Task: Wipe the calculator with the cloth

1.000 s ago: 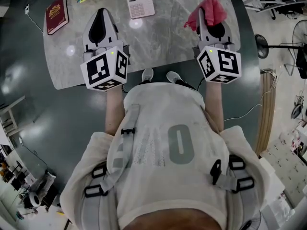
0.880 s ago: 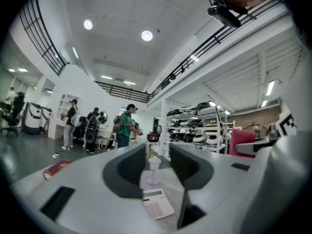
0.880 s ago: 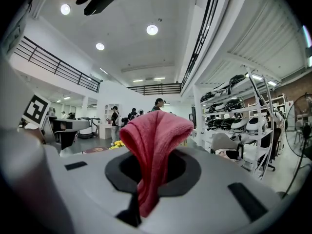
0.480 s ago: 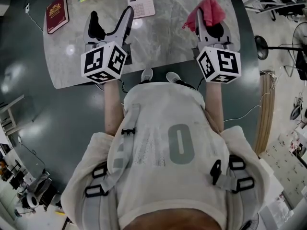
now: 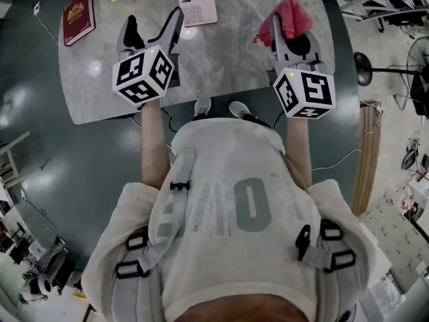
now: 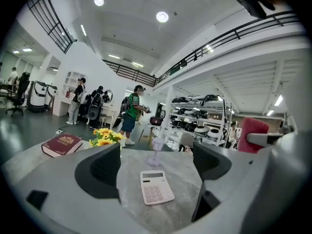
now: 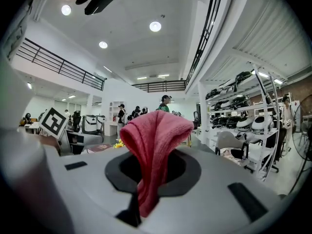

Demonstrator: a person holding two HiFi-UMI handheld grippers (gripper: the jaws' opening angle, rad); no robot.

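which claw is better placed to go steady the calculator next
Probably left. The left claw is open and empty, with the calculator framed between its jaws ahead. The right claw is shut on the cloth, so it suits wiping.
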